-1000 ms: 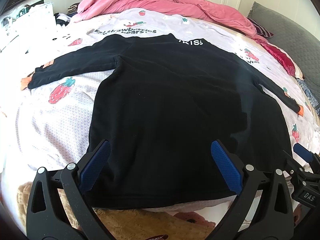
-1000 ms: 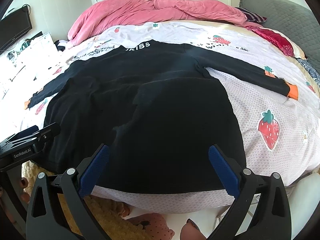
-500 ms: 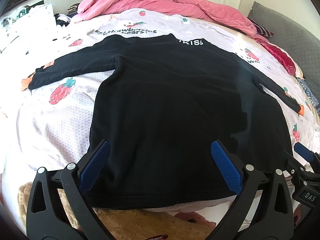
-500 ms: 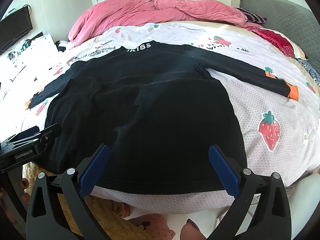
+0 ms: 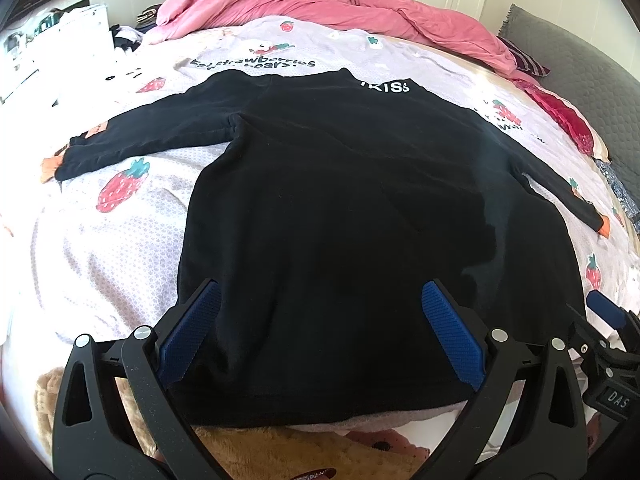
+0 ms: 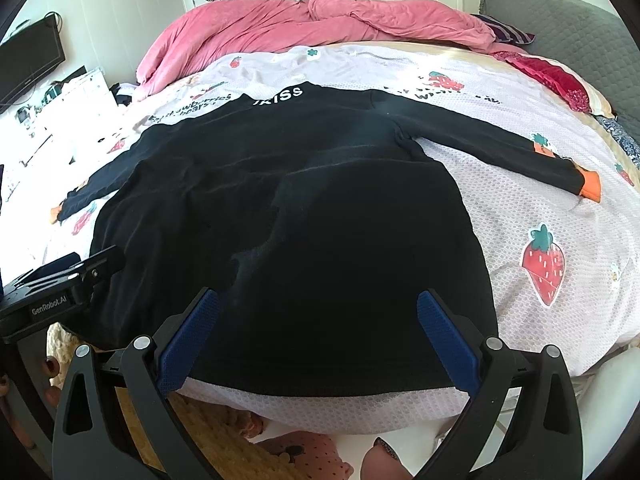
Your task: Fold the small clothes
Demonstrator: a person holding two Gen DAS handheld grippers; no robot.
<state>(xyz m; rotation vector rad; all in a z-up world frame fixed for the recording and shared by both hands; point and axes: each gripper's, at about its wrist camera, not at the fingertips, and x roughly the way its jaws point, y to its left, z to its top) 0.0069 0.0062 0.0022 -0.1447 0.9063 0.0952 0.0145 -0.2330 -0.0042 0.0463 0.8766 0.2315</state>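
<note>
A small black long-sleeved top (image 5: pixel 340 208) (image 6: pixel 304 216) lies flat on the bed, hem toward me, collar with white lettering at the far end. Both sleeves spread sideways, each ending in an orange cuff (image 6: pixel 590 186) (image 5: pixel 49 167). My left gripper (image 5: pixel 320 328) hovers open over the hem's left half, nothing between its blue pads. Over the hem's right half my right gripper (image 6: pixel 318 330) is open too, and empty. Each gripper shows at the other view's edge: the right one (image 5: pixel 608 320), the left one (image 6: pixel 64 280).
A strawberry-print sheet (image 6: pixel 540 264) covers the bed. A pink duvet (image 6: pixel 320 16) is bunched at the far end, and a grey headboard (image 6: pixel 560 20) and red cloth (image 6: pixel 552 80) lie to the right. A tan plush rug (image 5: pixel 280 452) lies below the bed's near edge.
Both grippers have drifted very slightly; the top lies as before and both grippers stay open.
</note>
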